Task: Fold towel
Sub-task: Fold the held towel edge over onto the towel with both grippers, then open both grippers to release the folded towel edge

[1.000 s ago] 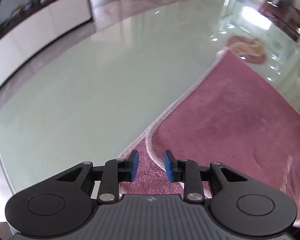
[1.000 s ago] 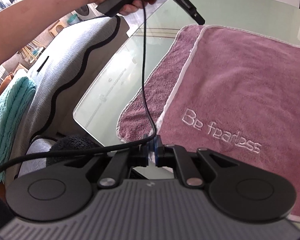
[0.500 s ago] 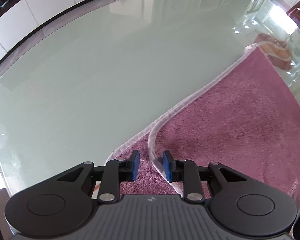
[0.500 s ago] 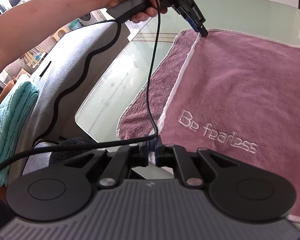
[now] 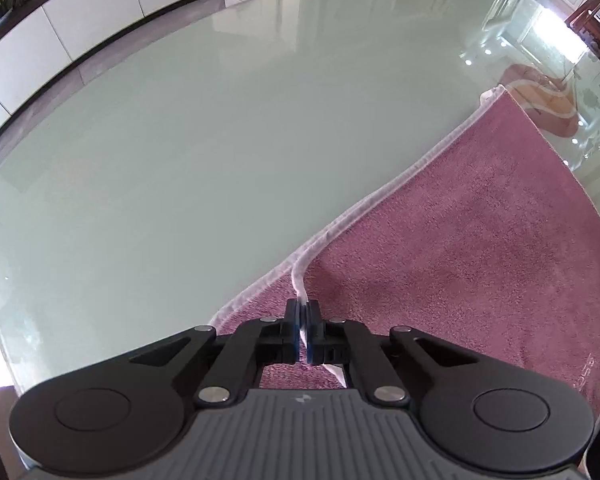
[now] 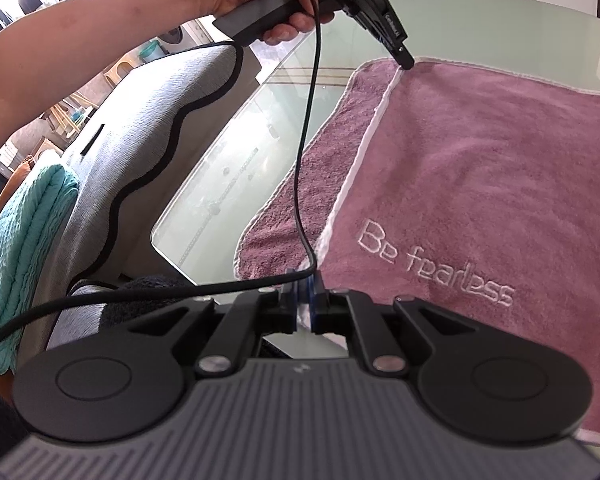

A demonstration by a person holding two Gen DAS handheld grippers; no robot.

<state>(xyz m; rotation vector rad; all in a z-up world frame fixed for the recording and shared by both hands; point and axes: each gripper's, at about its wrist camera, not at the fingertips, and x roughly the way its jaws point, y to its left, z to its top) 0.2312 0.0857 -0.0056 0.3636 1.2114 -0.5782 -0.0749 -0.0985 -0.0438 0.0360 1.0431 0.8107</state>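
Observation:
A pink towel point(image 5: 460, 248) with white trim lies folded in two layers on the glass table point(image 5: 180, 152); the words "Be fearless" are stitched on the pink towel point(image 6: 480, 168). My left gripper point(image 5: 303, 312) is shut on the white-trimmed edge of the upper layer at its far-left corner. In the right wrist view the left gripper point(image 6: 405, 62) is held by a person's hand, its tip on that corner. My right gripper point(image 6: 303, 294) is shut on the upper layer's white edge at the near-left corner. The lower layer sticks out to the left.
A black cable point(image 6: 304, 128) hangs from the left gripper across the right gripper's front. A grey chair back point(image 6: 140, 128) with a teal cloth point(image 6: 16, 248) stands by the table's left edge. White cabinets point(image 5: 80, 12) line the far wall. Bare glass spreads left of the towel.
The left gripper came down onto the towel's far corner and its jaws shut on the white edge. The right gripper kept its grip and did not move.

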